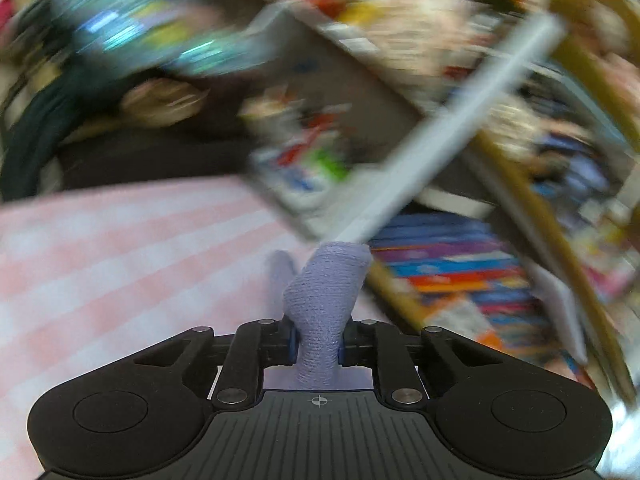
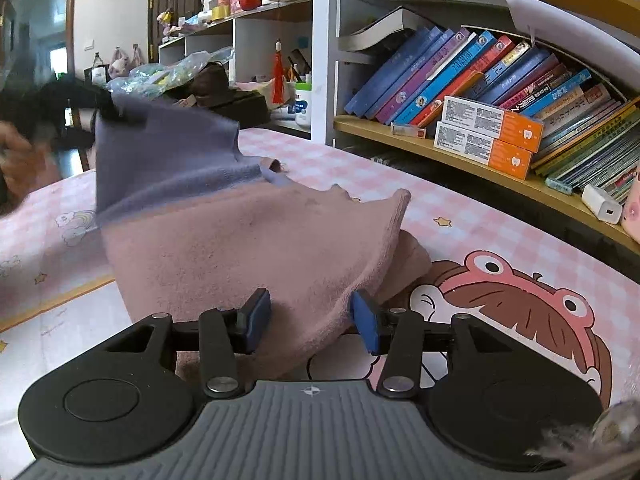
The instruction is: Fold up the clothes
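Observation:
A small fleecy garment lies on the table in the right wrist view, pink (image 2: 260, 248) in its near part and purple (image 2: 168, 152) at its far end. My right gripper (image 2: 311, 320) stands open low over the table, its blue pads (image 2: 256, 316) apart with the pink edge lying loosely between them. The left gripper (image 2: 100, 108) shows blurred at the upper left of that view, holding the purple end lifted off the table. In the blurred left wrist view my left gripper (image 1: 318, 344) is shut on a bunch of purple cloth (image 1: 326, 292) that sticks up between its pads.
The table has a pink checked cover (image 2: 480, 204) with a cartoon print. A shelf of leaning books (image 2: 480, 72) with orange-and-white boxes (image 2: 488, 132) and a white charger (image 2: 602, 204) runs along the right. A person's hand (image 2: 16, 152) is at the left edge.

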A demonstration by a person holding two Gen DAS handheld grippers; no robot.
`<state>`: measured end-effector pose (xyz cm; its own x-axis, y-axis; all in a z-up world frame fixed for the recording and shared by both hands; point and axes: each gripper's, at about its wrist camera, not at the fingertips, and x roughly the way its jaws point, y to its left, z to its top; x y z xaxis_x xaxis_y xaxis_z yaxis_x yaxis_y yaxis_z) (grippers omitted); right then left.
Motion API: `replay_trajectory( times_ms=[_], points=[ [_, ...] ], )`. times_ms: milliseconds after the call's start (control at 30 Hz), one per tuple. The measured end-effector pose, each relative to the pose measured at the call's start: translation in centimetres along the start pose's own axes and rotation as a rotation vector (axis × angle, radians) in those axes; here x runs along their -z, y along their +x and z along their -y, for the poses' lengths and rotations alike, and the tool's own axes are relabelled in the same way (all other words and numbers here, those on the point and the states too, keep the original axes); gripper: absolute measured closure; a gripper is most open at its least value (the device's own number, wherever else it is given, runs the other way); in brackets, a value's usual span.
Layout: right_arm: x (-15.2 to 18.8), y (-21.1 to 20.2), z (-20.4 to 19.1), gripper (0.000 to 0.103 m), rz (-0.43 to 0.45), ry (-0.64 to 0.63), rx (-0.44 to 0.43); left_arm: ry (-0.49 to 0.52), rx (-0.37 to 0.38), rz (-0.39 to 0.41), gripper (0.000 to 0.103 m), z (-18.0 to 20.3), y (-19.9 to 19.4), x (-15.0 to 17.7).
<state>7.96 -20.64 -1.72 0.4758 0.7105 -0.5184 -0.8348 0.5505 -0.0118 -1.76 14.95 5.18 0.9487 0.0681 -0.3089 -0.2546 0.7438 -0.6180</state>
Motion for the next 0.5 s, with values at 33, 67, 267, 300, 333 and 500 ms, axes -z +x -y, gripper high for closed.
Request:
replay_trajectory(
  times_ms=[33, 67, 267, 300, 333, 500],
  points=[
    [0.0, 0.0, 0.0, 0.059, 0.000, -0.001, 0.001, 0.057, 0.047, 0.004, 0.088, 2.2, -0.3, 0.3],
    [0.0, 0.0, 0.0, 0.059, 0.001, -0.002, 0.002, 0.113, 0.094, 0.008, 0.088, 4.4, -0.6, 0.5],
    [0.2, -0.1, 0.2, 0.059, 0.001, 0.019, -0.004, 0.703, 0.221, -0.090, 0.083, 16.5, -0.7, 8.9],
    [0.2, -0.2, 0.3, 0.059, 0.001, 0.025, -0.006, 0.831, 0.202, -0.138, 0.082, 17.7, -0.2, 11.4],
    [0.3, -0.4, 0.4, 0.059, 0.001, 0.031, -0.010, 0.930, 0.186, -0.188, 0.081, 18.3, 0.4, 13.7],
    [0.9, -1.7, 3.4, 0.058, -0.021, 0.149, -0.051, 1.084, 0.168, -0.306, 0.075, 17.8, 1.5, 19.3]
  ],
)
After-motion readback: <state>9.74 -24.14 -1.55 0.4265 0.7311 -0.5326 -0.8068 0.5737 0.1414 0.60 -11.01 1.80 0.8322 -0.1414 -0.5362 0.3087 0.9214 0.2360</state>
